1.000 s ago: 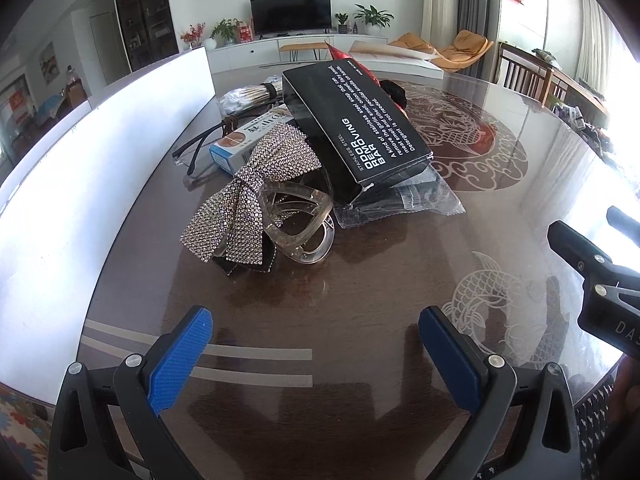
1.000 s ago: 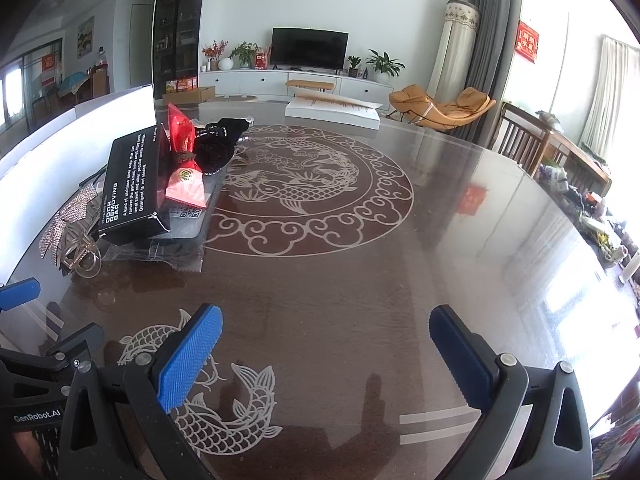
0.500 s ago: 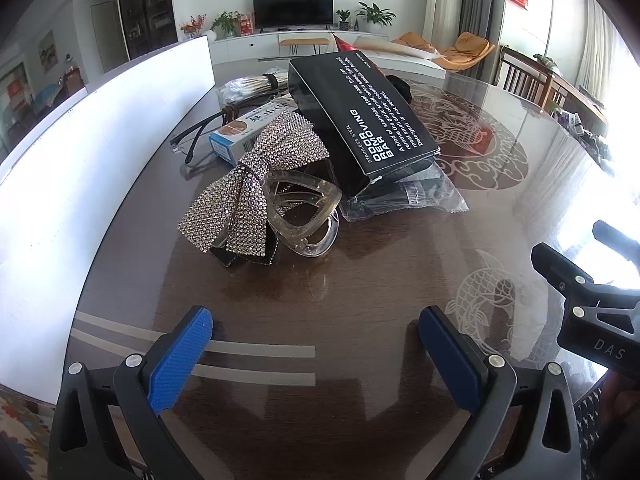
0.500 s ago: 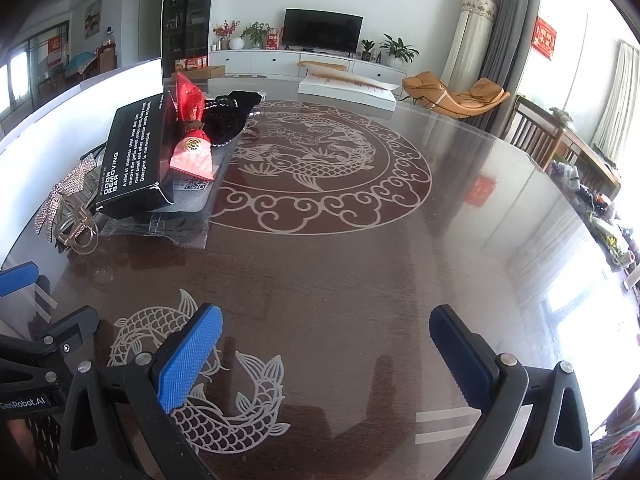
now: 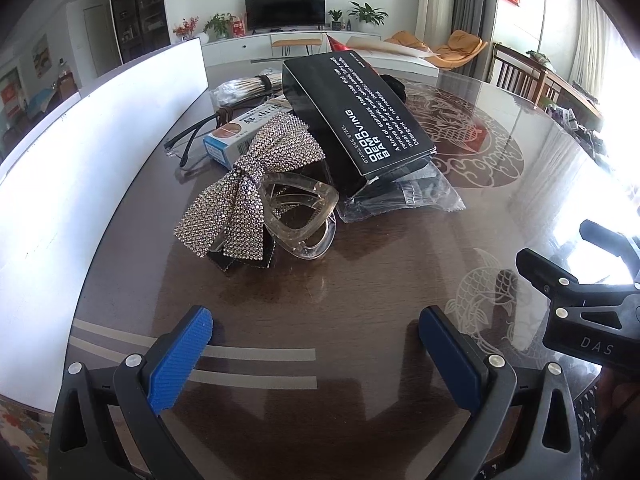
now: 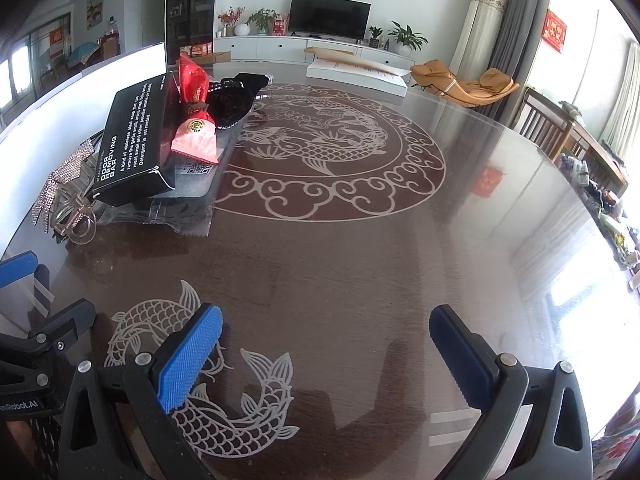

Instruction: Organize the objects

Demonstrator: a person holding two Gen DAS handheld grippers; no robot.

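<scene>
A heap of small items lies on the dark round table (image 5: 360, 300). Nearest my left gripper (image 5: 316, 356) are a rhinestone bow (image 5: 248, 188) and a clear heart-shaped hair claw (image 5: 300, 212). Behind them a black box (image 5: 356, 116) leans on plastic-bagged black items (image 5: 404, 196). A blue and white carton (image 5: 240, 128), black-framed glasses (image 5: 192, 136) and bagged sticks (image 5: 244, 86) lie further back. In the right wrist view a red sachet (image 6: 196, 128) and a black lace piece (image 6: 236, 100) rest beside the box (image 6: 132, 140). My right gripper (image 6: 324, 356) hangs open over the fish pattern, empty like the left.
A long white board (image 5: 80, 160) stands along the table's left edge. The dragon medallion (image 6: 332, 152) fills the table's centre with bare surface around it. Wooden chairs (image 6: 548, 128) stand at the right rim; a cluttered side table (image 6: 600, 184) lies beyond.
My left gripper has crept forward, so the bow and hair claw sit closer and larger. The right gripper has also edged forward over the fish pattern. Both stay open.
</scene>
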